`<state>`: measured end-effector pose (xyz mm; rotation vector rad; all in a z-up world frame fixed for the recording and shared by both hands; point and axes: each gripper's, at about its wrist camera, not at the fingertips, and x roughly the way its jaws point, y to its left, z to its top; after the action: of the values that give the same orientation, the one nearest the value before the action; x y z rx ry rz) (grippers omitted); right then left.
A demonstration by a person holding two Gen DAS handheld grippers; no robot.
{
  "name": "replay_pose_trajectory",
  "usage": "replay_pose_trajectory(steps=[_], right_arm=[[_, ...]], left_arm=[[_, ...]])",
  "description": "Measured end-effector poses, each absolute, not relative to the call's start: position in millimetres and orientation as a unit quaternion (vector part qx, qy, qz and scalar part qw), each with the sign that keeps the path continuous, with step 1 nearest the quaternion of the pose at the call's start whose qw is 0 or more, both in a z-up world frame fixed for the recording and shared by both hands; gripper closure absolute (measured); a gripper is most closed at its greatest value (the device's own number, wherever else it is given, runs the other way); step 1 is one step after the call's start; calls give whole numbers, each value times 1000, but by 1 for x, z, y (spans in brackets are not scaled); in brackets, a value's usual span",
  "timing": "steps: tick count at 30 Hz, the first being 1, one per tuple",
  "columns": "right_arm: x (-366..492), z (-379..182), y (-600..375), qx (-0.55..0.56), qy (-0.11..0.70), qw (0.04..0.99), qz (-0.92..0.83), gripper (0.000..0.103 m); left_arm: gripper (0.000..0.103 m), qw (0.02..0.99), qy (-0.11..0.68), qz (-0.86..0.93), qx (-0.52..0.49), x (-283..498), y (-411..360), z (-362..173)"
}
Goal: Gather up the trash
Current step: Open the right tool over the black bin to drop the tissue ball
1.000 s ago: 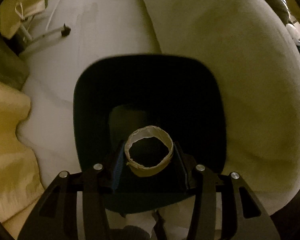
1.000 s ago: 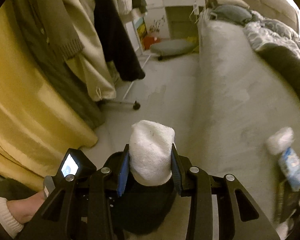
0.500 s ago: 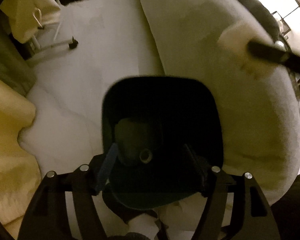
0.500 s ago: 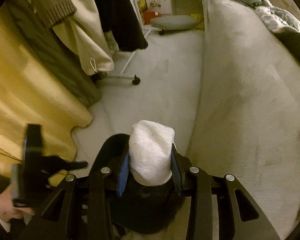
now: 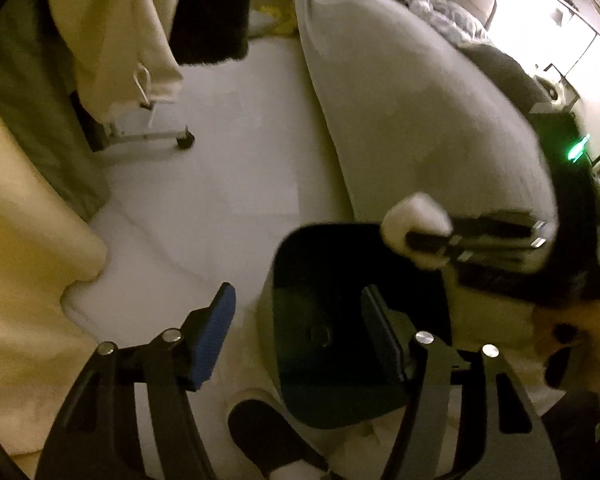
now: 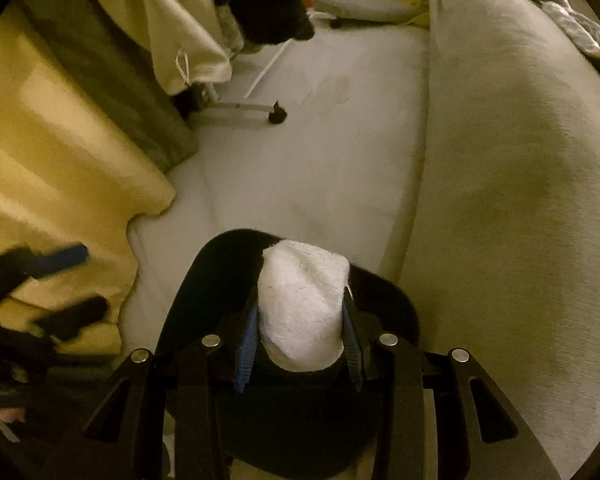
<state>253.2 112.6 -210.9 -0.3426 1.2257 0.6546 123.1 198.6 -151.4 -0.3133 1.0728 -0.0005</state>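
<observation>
The right gripper is clamping a white wad between its pads, directly over the black bin. The left gripper is standing apart and empty, having just been narrowing, the bin lying under its right-hand finger.

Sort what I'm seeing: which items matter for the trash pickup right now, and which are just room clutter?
In play:
- white wad, clamped in the right gripper
- black bin on the floor
- left gripper, open and empty, beside the bin

Clutter:
- hanging clothes
- wheeled rack base
- yellow curtain
- bed
</observation>
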Motion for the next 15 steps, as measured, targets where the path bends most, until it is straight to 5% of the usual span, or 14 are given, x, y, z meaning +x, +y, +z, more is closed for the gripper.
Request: replay_pose_trajectory(steps=[15], right_arm=[[241,-260,152,-215,588,720,299,63]], left_arm=[[51,901,417,20,-120,101,221,-95]])
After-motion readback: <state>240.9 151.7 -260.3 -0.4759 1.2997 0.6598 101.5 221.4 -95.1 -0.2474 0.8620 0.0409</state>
